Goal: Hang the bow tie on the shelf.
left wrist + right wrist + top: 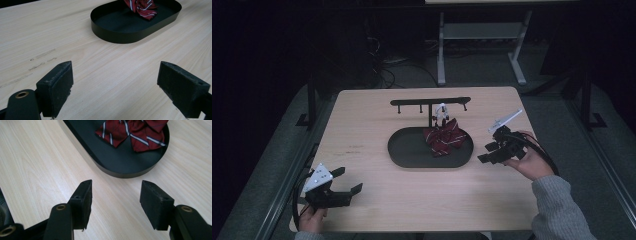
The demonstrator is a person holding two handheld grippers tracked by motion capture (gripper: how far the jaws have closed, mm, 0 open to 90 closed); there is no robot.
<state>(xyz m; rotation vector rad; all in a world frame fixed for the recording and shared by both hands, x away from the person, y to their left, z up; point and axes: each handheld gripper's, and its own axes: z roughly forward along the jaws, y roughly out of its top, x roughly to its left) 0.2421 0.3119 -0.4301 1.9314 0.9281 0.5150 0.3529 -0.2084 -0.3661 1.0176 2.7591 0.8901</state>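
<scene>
A dark red bow tie with white stripes (444,139) lies in the right half of a black oval tray (412,150) at the table's middle; part of it leans toward the stand behind. The bow tie (135,132) and the tray (117,162) lie just ahead of my right gripper (115,195), whose jaws stand wide apart over bare wood with nothing between them. In the high view that right gripper (488,152) is just right of the tray. My left gripper (349,180) rests at the near left corner, open and empty; its view has the tray (117,32) farther off.
A black T-shaped rack (430,103) with pegs stands behind the tray, a small white clip (442,111) hanging on it. The wooden table (362,130) ends close by my left hand. Beyond the far edge are a desk frame (477,45) and cables on the floor.
</scene>
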